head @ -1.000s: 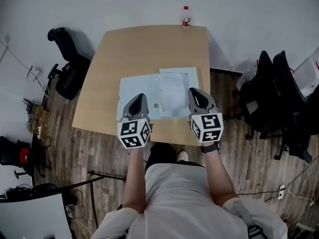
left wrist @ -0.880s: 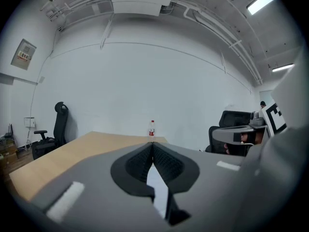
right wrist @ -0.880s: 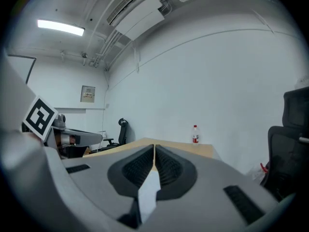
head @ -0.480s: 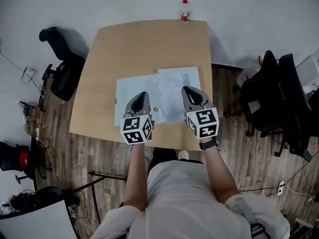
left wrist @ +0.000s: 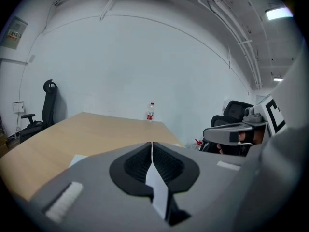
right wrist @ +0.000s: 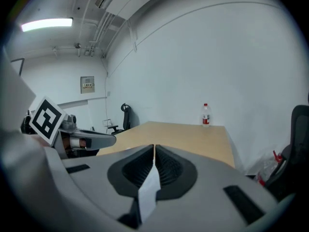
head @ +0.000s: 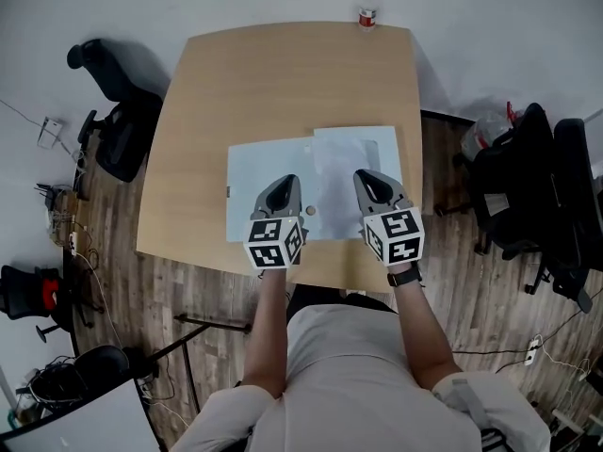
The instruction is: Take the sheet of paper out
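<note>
Evidently the task is at the approach stage: the left gripper (head: pixel 285 185) and right gripper (head: pixel 369 175) are held over the near edge of a pale blue folder (head: pixel 264 182) lying flat on the bench (head: pixel 283 73), both with jaws closed on nothing. The sheet of paper (head: pixel 350 158) shows at the folder's right half; whether inside or on top, I cannot tell. Next, I judge, the jaws must open, one pinning the folder while the other pinches the sheet's edge. A bottle (head: pixel 366 6) stands well apart at the far edge, and office chairs (head: pixel 537 186) flank the bench; nothing blocks the way.
</note>
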